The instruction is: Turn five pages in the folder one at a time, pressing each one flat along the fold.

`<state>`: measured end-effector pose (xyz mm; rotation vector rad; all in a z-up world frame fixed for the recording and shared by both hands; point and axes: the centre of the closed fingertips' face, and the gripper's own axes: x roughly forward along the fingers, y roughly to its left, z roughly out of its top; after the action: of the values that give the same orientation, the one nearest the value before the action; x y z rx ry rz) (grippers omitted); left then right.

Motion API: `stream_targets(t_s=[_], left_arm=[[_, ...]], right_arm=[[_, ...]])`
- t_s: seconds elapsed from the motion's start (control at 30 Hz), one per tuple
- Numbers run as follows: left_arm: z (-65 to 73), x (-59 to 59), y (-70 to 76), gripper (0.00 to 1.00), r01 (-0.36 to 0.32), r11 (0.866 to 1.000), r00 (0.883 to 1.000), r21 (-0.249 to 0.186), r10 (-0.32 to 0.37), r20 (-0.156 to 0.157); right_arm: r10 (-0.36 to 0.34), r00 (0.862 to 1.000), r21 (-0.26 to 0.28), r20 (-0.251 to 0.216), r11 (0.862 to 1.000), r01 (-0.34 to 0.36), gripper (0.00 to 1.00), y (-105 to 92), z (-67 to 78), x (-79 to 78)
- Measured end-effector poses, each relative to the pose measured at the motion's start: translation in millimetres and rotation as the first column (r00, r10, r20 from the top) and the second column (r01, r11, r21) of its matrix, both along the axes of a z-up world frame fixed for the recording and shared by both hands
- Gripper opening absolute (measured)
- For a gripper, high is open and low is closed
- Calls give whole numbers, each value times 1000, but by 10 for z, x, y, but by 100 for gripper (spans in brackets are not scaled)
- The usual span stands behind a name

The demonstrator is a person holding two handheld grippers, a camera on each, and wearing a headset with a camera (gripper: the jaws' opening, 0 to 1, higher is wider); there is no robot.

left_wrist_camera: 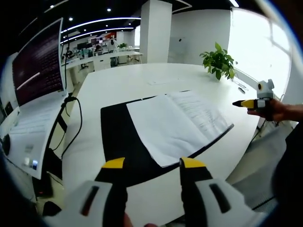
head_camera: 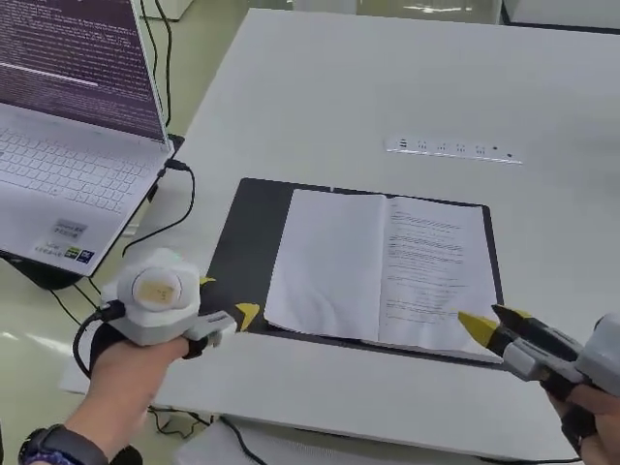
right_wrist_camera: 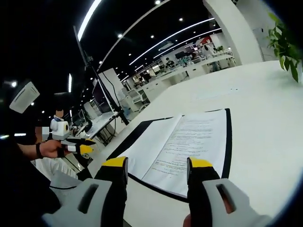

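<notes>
Two hand-held grippers flank an open folder on a white bench, which I am watching through the headset camera and both gripper cameras.

At far left an open white laptop sits with its screen lit, and a dark cable trails from its right side across the bench.

Next comes the left hand-held gripper, held in the person's left hand at the bench's near edge. Its yellow-tipped jaws are spread apart with nothing between them, and they point at the folder's near left corner from just beside it.

The folder lies flat and open at the middle of the bench, its black cover showing as a wide band on the left and a thin border elsewhere. On it, the left page is blank white, and its near edge lifts slightly off the cover. The right page carries lines of printed text too small for me to read. Beyond the folder, a narrow socket strip is set into the bench top.

At the right, the right hand-held gripper hovers by the folder's near right corner, jaws parted and empty. I cannot tell whether a tip touches the paper. A green potted plant stands past the bench in the left gripper view.
</notes>
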<state>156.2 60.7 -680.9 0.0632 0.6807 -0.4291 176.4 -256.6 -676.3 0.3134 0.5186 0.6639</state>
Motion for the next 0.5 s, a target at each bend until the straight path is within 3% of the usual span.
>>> stream_targets(t_s=[0.07,0.2,0.33,0.43,0.5], left_arm=[[11,-42,3,47,5,1000,1000,4,-5,0],[43,-80,19,51,5,1000,1000,-1,-5,7],[69,-107,33,60,3,1000,1000,-4,-3,16],[88,-127,44,63,-24,999,1000,-36,25,19],[75,-149,39,65,-27,999,999,-27,28,19]], right_arm=[[37,999,-70,19,997,-36,51,38,39,-44],[92,995,-146,44,986,-85,55,127,149,-122],[97,994,-155,39,984,-90,58,99,119,-160],[92,995,-155,34,984,-85,61,111,119,-229],[80,996,-143,25,987,-76,63,108,107,-280]])
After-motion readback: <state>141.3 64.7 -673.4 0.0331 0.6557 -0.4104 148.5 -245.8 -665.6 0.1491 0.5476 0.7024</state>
